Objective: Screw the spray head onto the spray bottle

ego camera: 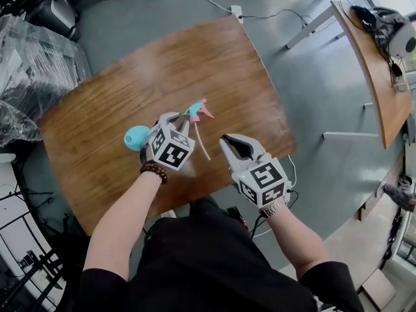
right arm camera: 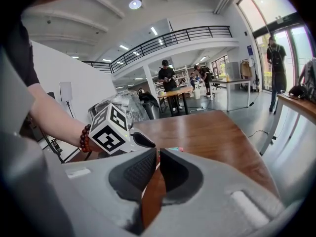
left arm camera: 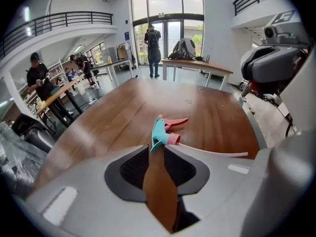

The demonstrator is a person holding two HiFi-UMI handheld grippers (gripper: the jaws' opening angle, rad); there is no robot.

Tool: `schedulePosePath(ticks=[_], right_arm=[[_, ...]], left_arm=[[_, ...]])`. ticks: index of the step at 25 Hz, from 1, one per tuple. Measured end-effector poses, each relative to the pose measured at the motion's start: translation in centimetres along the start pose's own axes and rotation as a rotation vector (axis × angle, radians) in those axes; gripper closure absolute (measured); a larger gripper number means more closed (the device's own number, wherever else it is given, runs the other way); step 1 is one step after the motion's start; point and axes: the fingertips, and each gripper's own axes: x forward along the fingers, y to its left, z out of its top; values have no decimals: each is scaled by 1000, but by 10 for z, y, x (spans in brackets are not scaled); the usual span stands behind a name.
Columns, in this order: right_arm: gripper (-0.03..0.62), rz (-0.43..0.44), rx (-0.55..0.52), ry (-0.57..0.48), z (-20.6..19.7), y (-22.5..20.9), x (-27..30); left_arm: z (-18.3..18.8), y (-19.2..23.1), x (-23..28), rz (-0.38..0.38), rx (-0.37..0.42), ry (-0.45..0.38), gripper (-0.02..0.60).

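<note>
Head view: the teal-and-pink plastic spray head [ego camera: 198,112] lies on the glossy wood table [ego camera: 195,57], right at the left gripper [ego camera: 175,117] tips, with the rounded teal spray bottle [ego camera: 136,137] beside it. Left gripper view: jaws only a crack apart, nothing between the ribbed black pads. Right gripper view: right gripper [right arm camera: 158,152] is basically closed and empty.

Mostly hidden behind the left claw [ego camera: 181,118] and its cube in the head view: bottle [ego camera: 135,137], with only a teal bulge just left of the cube. Nearly all covered by the right claw [right arm camera: 158,152] in its own view: spray head [right arm camera: 174,149], a pink-teal sliver just past the tips. Under the arms: table [ego camera: 227,77] edge nearest both claws. Far people too small to tell.
</note>
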Motion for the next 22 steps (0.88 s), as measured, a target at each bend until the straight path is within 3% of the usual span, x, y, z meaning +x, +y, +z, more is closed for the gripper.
schedulePosePath(ticks=[11, 22], right_arm=[[579, 23, 2, 15, 3, -7, 11], [580, 29, -2, 16, 4, -9, 14]], left_arm=[[-7, 7, 21, -26, -11, 66, 490], [-6, 2, 23, -37, 4, 68, 558]])
